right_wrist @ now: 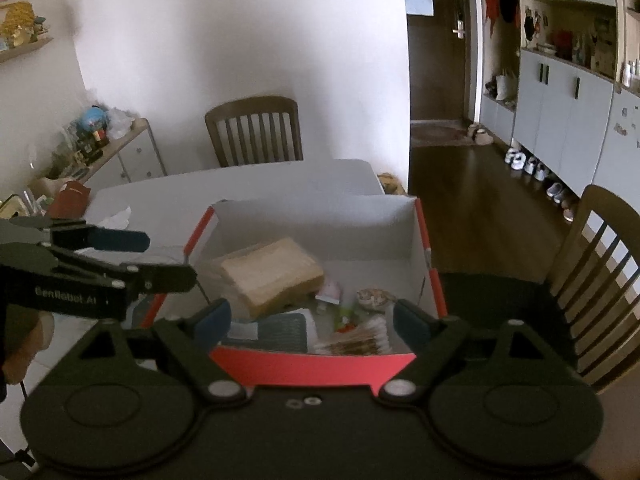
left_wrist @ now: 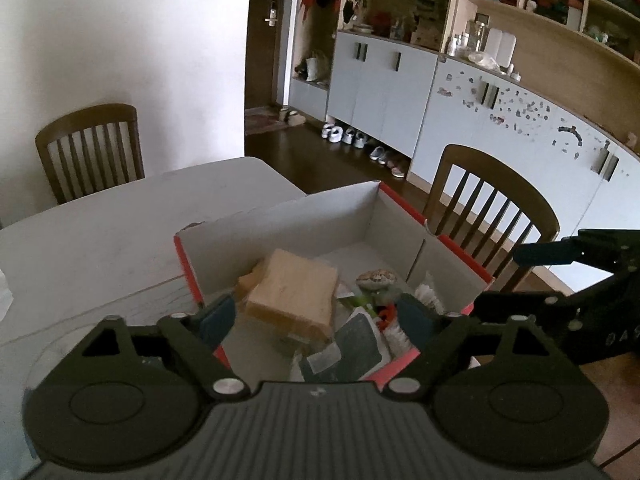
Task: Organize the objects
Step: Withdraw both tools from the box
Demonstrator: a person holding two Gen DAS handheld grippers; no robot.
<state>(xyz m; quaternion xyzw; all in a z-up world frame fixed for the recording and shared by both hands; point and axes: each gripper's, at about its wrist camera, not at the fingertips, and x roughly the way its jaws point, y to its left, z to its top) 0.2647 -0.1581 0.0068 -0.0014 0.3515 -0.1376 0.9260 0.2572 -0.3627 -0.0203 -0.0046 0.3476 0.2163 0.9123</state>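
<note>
White table [right_wrist: 256, 184] carrying an open red box [right_wrist: 316, 368], white inside, with a chair [right_wrist: 256, 128] at 12 o'clock. In the box: tan block [right_wrist: 272, 276] at 10 o'clock, dark pouch [right_wrist: 284, 332] and shell [right_wrist: 374, 296] nearer. Left gripper [left_wrist: 320, 316] and right gripper [right_wrist: 312, 320] hover above, fingers apart, holding nothing.

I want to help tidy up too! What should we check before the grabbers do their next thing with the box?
1. Left gripper empty, jaws wide apart: ok.
2. Right gripper empty, jaws wide apart: ok.
3. Red box sits flat on the table: ok.
4. Tan block lies inside the box, leaning on other things: ok.
5. Shell-like thing lies inside the box: ok.
6. Anything left on the table to put away: crumpled white thing lies outside the box: not ok.
</note>
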